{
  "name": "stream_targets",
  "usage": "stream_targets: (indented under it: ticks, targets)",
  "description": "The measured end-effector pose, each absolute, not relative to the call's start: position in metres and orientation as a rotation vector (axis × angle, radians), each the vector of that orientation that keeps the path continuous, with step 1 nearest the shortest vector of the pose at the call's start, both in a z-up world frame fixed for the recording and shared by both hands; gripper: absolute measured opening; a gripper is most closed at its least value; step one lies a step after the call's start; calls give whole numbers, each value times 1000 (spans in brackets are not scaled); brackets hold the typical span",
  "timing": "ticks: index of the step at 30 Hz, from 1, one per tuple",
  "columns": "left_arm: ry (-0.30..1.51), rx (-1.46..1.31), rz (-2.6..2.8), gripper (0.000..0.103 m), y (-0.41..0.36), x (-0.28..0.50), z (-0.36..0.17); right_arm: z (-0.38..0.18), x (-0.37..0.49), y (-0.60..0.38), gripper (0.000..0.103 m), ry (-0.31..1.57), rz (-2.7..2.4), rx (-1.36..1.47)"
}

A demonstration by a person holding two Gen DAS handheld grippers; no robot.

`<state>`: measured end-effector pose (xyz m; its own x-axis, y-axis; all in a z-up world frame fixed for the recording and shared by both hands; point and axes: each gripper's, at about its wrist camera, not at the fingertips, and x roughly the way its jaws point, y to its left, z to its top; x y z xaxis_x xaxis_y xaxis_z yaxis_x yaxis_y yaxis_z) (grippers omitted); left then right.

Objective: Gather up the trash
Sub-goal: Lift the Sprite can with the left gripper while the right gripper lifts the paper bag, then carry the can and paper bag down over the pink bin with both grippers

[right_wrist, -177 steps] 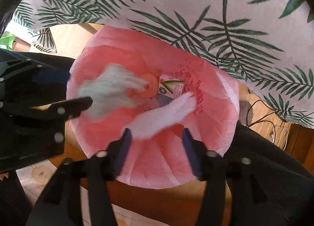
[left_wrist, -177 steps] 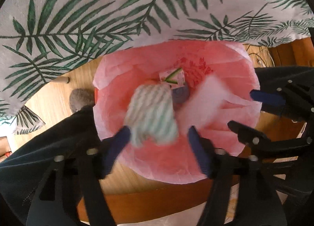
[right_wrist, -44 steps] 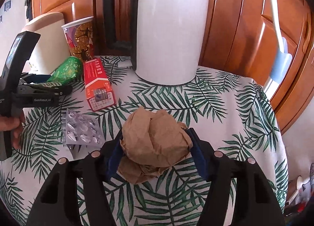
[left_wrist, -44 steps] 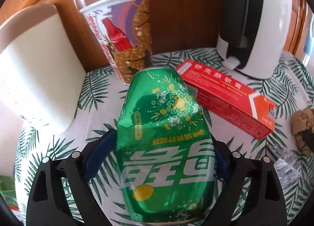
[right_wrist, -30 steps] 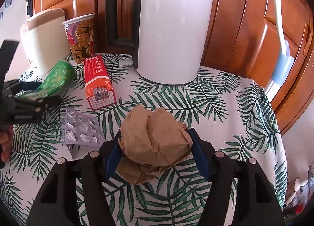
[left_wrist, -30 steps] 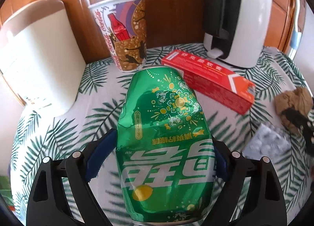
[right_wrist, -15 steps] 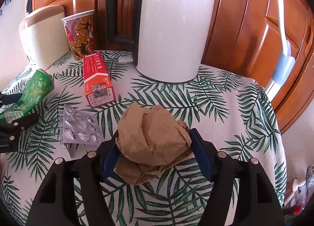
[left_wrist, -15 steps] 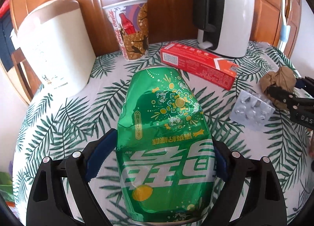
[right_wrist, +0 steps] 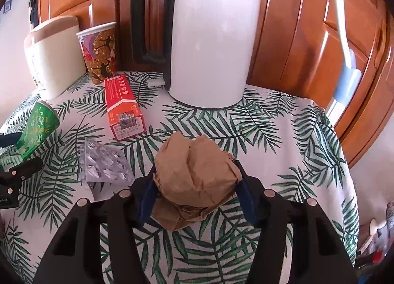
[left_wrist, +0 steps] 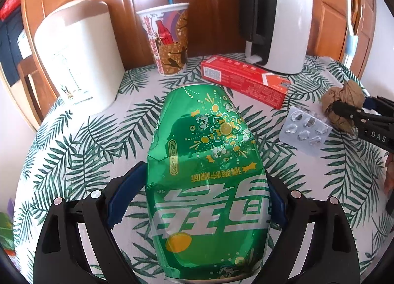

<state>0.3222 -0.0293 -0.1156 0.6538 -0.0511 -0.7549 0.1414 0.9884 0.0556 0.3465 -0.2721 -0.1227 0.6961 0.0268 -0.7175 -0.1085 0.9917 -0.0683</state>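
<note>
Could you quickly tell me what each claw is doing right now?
Left claw: shut on the green can.
Right claw: closing on the brown paper ball.

A home interior is indicated: wooden cabinet doors [right_wrist: 307,37], a leaf-print cloth on the surface [right_wrist: 283,141], and a white kettle [right_wrist: 211,37] at its far edge.

Bright daylight fills both views, and glare whitens the kettle [right_wrist: 211,37]. Fisheye bending curves the edges, dark at the corners. Focus is sharp.
</note>
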Motion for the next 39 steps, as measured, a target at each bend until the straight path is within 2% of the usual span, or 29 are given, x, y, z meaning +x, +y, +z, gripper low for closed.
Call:
stream_targets:
  ticks: [20,39]
  targets:
    - [804,112,-122,87,-30,285,-104,-106,297,-257,56,765,65,-112]
    - [760,97,-159,87,-22,189,-88,-77,177,-218,56,675,164,-124]
